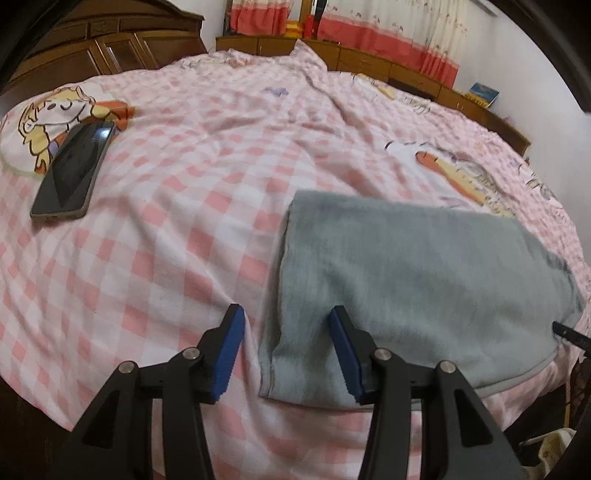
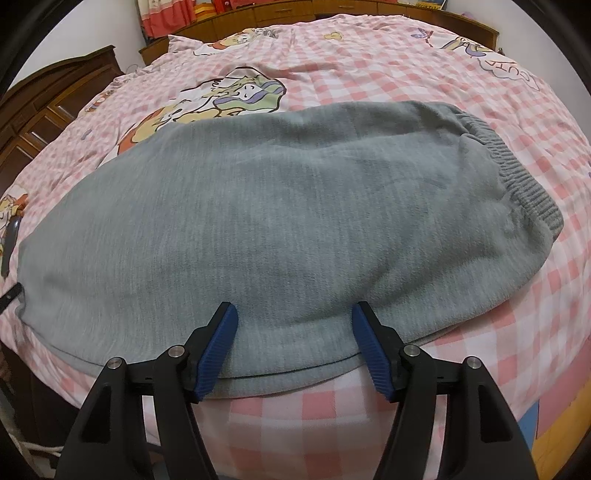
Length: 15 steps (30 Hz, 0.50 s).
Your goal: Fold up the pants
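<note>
Home bedroom. Wide bed under a pink-and-white checked cotton bedsheet with cartoon prints (image 1: 192, 206) fills both views. Dark carved wooden wardrobe (image 1: 110, 48) stands at the left, a low brown wooden cabinet row (image 1: 369, 59) runs behind the bed. White curtain with a coral-red band (image 1: 399, 29) hangs on the far wall. Black slab smartphone (image 1: 72, 171) lies on the sheet, folded grey fleece pants (image 2: 258, 229) on the bed.

light: I read soft, even indoor light, no hard shadows | glare: pale reflection on the phone (image 1: 74, 170) screen | blur: left wrist view smeared across the grey pants (image 1: 417, 288), right wrist view sharper | edges: heavy fisheye bowing of the bed (image 2: 369, 406), black vignette in corners
</note>
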Tool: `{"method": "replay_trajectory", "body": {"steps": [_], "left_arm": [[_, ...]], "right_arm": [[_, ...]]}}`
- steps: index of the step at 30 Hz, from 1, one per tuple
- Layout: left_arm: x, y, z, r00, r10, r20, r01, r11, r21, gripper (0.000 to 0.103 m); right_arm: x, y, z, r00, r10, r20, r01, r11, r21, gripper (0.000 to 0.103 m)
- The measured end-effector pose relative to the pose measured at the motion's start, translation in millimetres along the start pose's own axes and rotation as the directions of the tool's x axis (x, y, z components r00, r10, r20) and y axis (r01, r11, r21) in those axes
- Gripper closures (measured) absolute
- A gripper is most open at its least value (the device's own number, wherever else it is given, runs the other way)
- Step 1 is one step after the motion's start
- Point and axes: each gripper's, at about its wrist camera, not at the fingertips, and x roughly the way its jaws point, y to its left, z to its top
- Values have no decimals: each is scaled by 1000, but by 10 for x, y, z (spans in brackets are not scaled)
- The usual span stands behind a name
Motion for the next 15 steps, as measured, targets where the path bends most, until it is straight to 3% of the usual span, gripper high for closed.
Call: {"method": "replay_trajectory", "body": {"steps": [4,7,8,10,15], "left_arm": [[-192,-117,83,995,-85,50,83,995,56,51],[-65,-175,126,999,-43,11,42,995,94,48],[30,-152,128,1000,7,-15,-6,996,91,48],[130,-59,109,998,42,-39,-40,997,60,48],[167,86,10,997,-42,-67,41,999,-24,48]], "right_arm": [[10,16,5,1000,-3,-6,3,1000,-5,34],[17,30,19,1000,-8,-13,8,1000,-10,33],[20,31,24,1000,-9,-15,9,1000,-12,33],[24,32,28,1000,-9,-18,9,1000,-12,32],[39,50,34,1000,-6,-15,5,1000,-16,26]]}}
